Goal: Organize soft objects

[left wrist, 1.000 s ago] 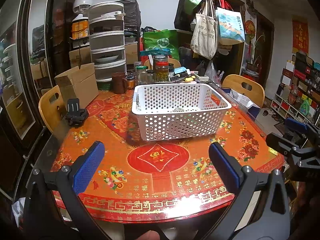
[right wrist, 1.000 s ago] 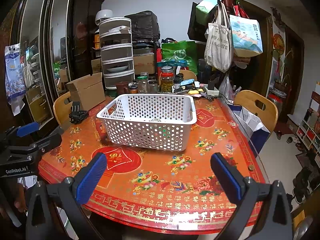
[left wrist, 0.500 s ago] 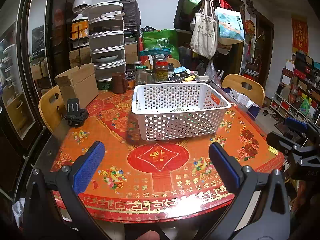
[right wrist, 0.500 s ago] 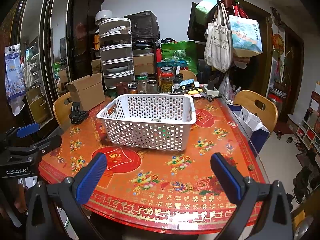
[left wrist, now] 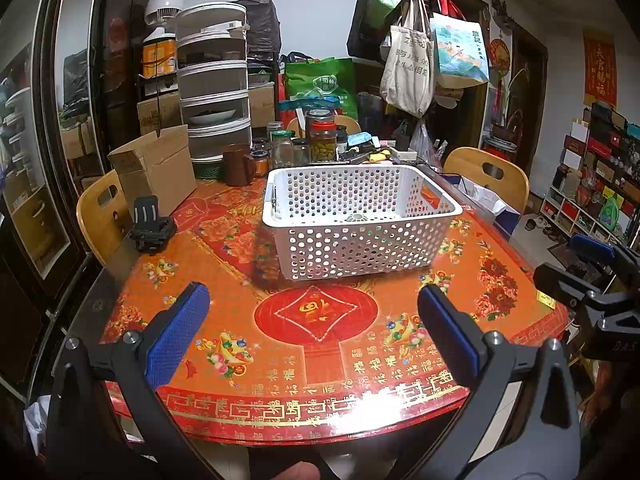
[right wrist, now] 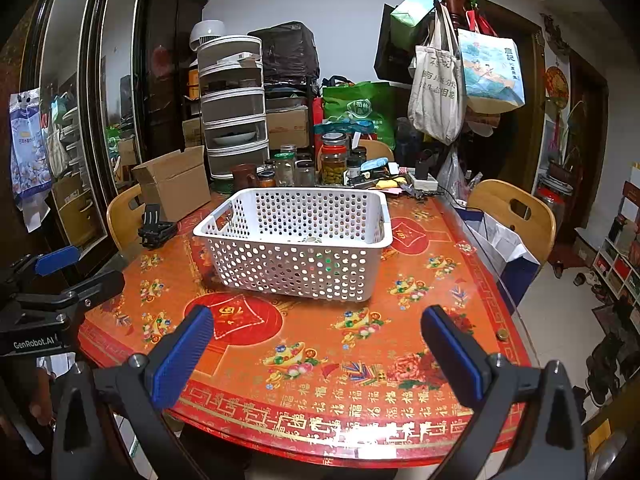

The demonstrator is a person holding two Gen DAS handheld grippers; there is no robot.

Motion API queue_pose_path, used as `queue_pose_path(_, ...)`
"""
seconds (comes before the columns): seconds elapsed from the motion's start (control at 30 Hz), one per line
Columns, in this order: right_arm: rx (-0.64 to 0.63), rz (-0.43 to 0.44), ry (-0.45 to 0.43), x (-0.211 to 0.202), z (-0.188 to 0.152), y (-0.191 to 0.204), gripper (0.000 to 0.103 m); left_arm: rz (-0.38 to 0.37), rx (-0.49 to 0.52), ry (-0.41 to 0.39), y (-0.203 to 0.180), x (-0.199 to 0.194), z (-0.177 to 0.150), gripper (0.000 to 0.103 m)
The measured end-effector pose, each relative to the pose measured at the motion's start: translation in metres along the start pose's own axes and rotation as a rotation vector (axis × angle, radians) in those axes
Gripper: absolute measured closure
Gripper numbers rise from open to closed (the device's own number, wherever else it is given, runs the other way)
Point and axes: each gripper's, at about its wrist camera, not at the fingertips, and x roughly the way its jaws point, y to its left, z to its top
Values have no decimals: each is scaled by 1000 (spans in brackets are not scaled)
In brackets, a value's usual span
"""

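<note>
Soft objects lay mostly hidden low inside the white basket (left wrist: 360,220) mid-bench (left wrist: 320,360), so both the left gripper (left wrist: 312,332) and right gripper (right wrist: 312,344), jaws apart and empty, needed a level approach over its near rim.

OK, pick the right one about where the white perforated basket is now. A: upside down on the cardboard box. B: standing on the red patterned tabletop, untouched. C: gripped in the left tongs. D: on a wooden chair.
B: the white basket stands upright on the tabletop, and both the left tongs and the right tongs are open and well short of it.
</note>
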Motion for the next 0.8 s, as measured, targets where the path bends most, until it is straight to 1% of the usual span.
queue_pose_path(0.53,-1,0,3,0,-2,0,0,-9,10,1,-2,2,-2,0)
queue_pose_path(0.8,-2,2,3,0,-4,2,0,-9,31,-14,-3,-2,-4,0)
